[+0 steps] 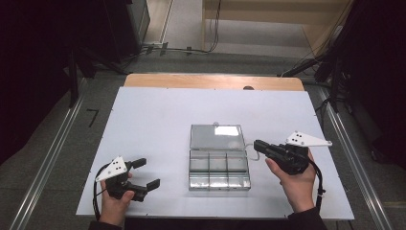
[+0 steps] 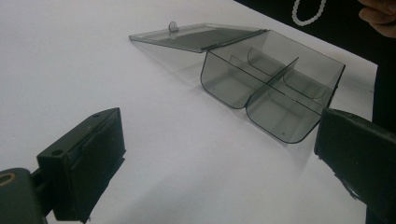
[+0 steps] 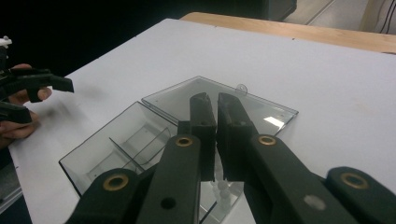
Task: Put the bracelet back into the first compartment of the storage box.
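A clear plastic compartment box lies open in the middle of the white table, its lid flat on the far side. In the compartments I see nothing. My right gripper is shut on a string of white beads at the box's right edge. In the right gripper view the beads hang under the closed right gripper, above the box. My left gripper stands open to the left of the box, nothing between its jaws. The left gripper view shows the open left gripper, the box and the beads.
A wooden strip runs along the table's far edge. Dark stands and cables sit on the floor beyond it. Metal rails run along both sides of the table. Bare white surface surrounds the box.
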Demonstrator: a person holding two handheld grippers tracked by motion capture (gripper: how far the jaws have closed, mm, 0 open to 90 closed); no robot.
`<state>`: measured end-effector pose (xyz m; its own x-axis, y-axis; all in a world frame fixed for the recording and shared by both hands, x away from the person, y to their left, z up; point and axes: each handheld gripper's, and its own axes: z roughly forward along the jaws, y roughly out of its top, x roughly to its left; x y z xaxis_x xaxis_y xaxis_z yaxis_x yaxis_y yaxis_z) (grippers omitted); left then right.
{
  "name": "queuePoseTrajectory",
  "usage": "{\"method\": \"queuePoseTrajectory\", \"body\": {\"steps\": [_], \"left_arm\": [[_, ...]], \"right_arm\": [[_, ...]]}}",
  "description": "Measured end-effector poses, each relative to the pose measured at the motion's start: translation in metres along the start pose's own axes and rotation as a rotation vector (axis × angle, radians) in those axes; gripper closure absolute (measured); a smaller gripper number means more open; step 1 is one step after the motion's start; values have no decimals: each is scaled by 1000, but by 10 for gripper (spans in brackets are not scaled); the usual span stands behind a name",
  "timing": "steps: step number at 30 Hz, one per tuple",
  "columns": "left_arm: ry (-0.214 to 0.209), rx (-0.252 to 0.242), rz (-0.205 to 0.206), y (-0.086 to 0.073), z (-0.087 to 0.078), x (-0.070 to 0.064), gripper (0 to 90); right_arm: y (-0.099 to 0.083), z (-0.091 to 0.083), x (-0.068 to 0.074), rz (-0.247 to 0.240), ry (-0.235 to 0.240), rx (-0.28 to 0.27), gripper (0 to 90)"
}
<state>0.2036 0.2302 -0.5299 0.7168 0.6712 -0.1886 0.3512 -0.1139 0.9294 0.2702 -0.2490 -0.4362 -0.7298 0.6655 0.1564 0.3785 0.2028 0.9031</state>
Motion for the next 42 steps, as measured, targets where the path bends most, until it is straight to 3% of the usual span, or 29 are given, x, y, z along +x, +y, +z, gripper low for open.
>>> {"method": "queuePoseTrajectory", "body": {"steps": [42], "left_arm": [[-5,-1,2,0,0,0,17]], "right_arm": [[15,30,24,-31,65,5,837]]}}
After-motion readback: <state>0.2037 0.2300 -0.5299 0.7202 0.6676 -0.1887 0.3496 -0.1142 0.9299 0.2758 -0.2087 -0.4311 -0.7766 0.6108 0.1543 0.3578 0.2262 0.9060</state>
